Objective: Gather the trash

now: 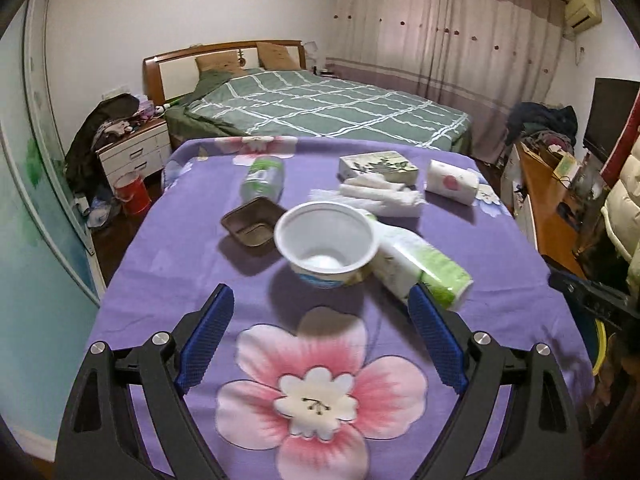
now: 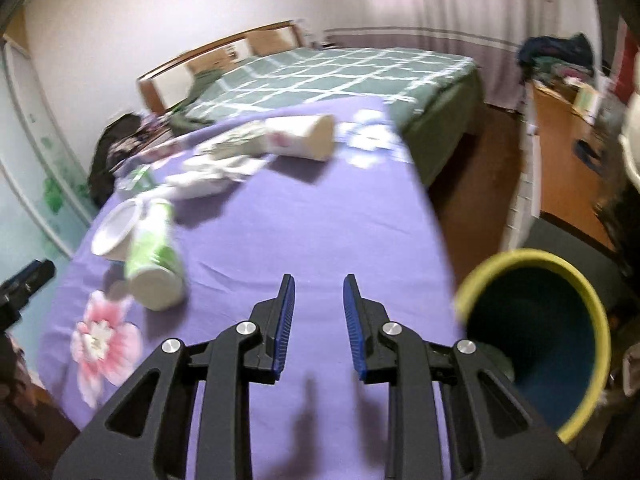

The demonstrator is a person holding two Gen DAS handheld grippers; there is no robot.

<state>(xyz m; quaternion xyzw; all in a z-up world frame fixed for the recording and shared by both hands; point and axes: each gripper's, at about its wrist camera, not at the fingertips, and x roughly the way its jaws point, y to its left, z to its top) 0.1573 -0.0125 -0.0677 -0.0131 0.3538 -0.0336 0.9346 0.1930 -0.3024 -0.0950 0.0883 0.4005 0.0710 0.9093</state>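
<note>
We're in a bedroom: a bed [image 1: 320, 108] with a green grid-patterned cover and a wooden headboard sits at the back, striped curtains [image 1: 452, 32] hang on the far wall, and a white nightstand [image 1: 134, 152] heaped with clothes stands at the left. Up front, a table under a soft purple cloth [image 1: 180, 248] printed with big pink flowers carries the trash.

Over it comes the left gripper [image 1: 322, 312], black frame, blue ribbed pads, jaws spread wide with nothing between them. Just beyond stands a white plastic cup [image 1: 326, 242], upright, round mouth open and empty. A glossy green-and-white wrapped pack [image 1: 424, 266] lies on its side touching the cup's right. A brown square plastic tray [image 1: 250, 222] sits just left of the cup, and a green-labelled can [image 1: 262, 178] lies tipped behind it. Further back: crumpled white tissues [image 1: 380, 196], a flat printed box [image 1: 378, 166], and a white paper cup [image 1: 452, 182] on its side.

The right gripper [image 2: 319, 302] hovers over bare cloth near the table's right edge, jaws narrow, a slim gap, nothing held. Beside that edge, low on the floor, stands a round bin [image 2: 536, 332] with a yellow rim and dark blue inside. That view is blurred.
</note>
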